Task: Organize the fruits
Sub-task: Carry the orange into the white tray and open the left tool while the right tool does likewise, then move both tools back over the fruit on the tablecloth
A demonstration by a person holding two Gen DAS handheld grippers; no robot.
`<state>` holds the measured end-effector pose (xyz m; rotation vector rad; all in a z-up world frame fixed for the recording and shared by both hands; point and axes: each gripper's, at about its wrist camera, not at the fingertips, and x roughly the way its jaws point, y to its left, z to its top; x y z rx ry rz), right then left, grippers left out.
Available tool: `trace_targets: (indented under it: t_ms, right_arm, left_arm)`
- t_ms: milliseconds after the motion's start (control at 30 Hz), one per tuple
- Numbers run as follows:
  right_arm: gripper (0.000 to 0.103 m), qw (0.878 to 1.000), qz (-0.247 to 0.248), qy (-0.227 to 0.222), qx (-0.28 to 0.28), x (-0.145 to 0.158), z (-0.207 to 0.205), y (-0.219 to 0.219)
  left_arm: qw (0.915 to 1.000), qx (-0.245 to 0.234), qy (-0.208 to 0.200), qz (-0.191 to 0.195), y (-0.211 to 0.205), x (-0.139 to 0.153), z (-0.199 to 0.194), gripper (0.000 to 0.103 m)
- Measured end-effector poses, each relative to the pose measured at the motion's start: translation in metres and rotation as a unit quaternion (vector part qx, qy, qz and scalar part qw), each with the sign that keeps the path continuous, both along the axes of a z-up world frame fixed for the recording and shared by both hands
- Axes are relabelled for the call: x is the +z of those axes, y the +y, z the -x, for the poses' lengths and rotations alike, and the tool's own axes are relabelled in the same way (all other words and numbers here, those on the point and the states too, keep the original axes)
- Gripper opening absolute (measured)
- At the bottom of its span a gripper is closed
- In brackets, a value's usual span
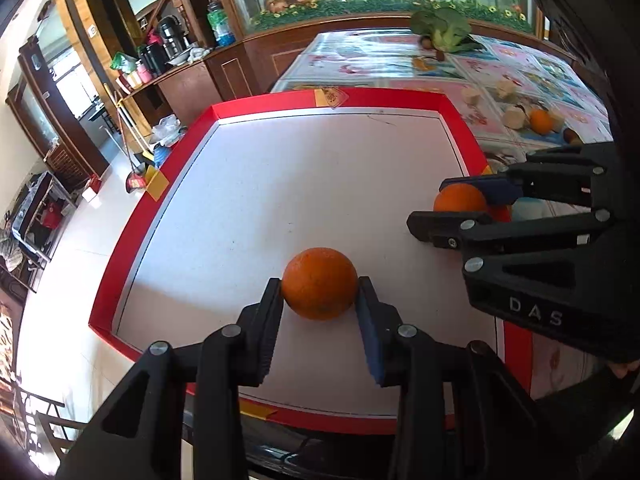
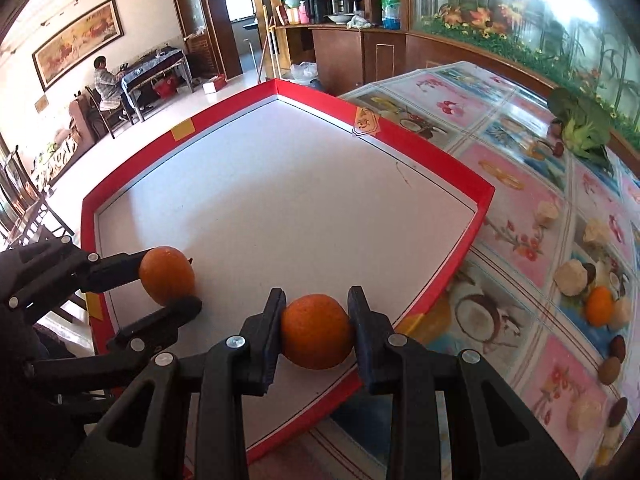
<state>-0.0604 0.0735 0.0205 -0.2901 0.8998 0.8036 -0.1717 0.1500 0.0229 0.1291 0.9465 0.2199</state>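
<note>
Over the red-rimmed tray [image 1: 132,236], left fingers [image 1: 320,300] grip one orange [image 1: 320,284]; right fingers [image 2: 316,328] grip another orange [image 2: 316,332].

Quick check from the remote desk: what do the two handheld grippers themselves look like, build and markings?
Both the left gripper and right gripper are matte black plastic linkage frames with triangular cut-outs and round silver pivot bolts. Their fingers carry dark blue ribbed pads. White "DAS" lettering marks the right gripper's body. No cables or sleeves show.
</note>
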Motion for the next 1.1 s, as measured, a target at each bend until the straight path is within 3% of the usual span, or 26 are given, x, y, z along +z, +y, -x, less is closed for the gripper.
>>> trace_targets:
  t_ms: [200,300,433,500,567,800,1100]
  right_arm:
    - [0.033,0.998,-0.051,0.04,-0.008,0.009,-0.006,-0.028]
    - [0.041,0.996,-0.082,0.009,-0.029,0.022,-0.005,-0.052]
    - [0.041,0.987,-0.139,-0.02,-0.072,0.037,-0.003,-0.101]
    - [0.041,0.98,-0.164,-0.024,-0.107,0.041,-0.003,-0.138]
    - [0.041,0.974,-0.172,-0.026,-0.146,0.04,0.003,-0.173]
    - [0.045,0.958,-0.108,-0.041,-0.261,0.034,0.039,-0.263]
    - [0.045,0.957,-0.054,-0.026,-0.285,0.011,0.021,-0.275]
  left_arm:
    - [0.9998,0.012,-0.007,0.017,-0.001,0.008,0.003,0.045]
    - [0.999,0.016,-0.04,0.014,-0.006,0.025,0.006,0.048]
    - [0.9966,-0.003,-0.079,0.024,-0.018,0.048,0.014,0.051]
    - [0.9955,-0.018,-0.088,0.03,-0.028,0.056,0.018,0.06]
    - [0.9939,-0.044,-0.095,0.033,-0.044,0.061,0.021,0.061]
    - [0.9837,-0.132,-0.106,0.063,-0.103,0.067,0.014,0.062]
    - [0.9777,-0.189,-0.04,0.082,-0.168,0.042,-0.051,0.062]
